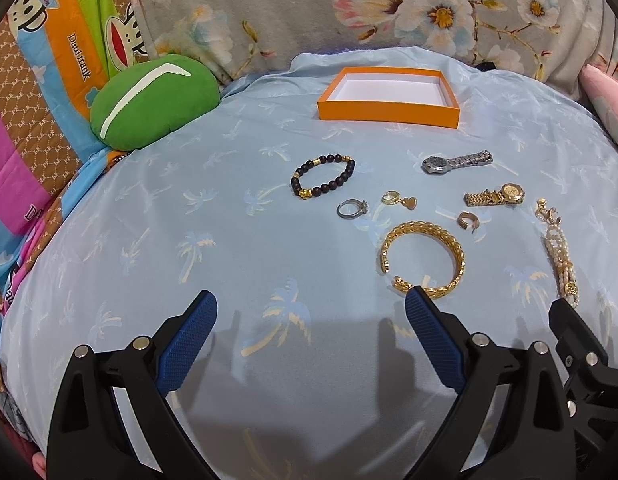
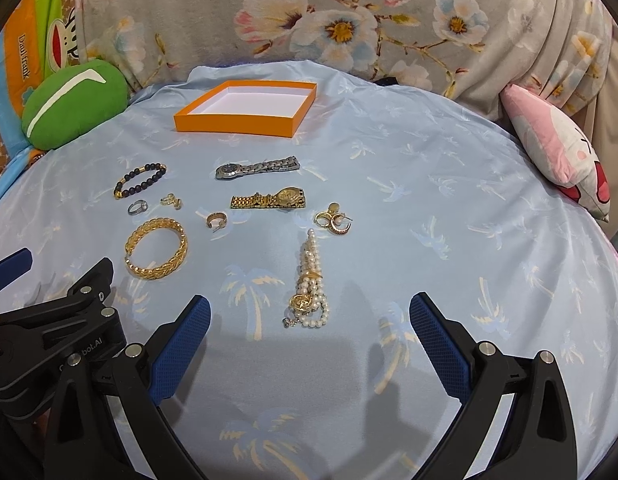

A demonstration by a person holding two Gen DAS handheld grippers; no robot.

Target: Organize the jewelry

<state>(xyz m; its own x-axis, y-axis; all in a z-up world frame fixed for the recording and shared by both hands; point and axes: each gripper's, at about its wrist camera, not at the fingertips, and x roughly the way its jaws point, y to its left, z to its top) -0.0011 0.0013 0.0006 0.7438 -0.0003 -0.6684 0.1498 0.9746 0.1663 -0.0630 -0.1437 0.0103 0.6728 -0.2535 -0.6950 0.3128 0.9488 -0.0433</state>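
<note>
An open orange box with a white inside lies at the far side of a blue cloth. Nearer lie a dark bead bracelet, a silver watch, a gold watch, a silver ring, a gold bangle, a pearl bracelet and small gold earrings. My left gripper is open, short of the bangle. My right gripper is open around the pearl bracelet's near end, above the cloth.
A green plush cushion lies at the far left. A pink pillow lies at the right. Floral bedding rises behind the box. A cartoon blanket is at the left edge.
</note>
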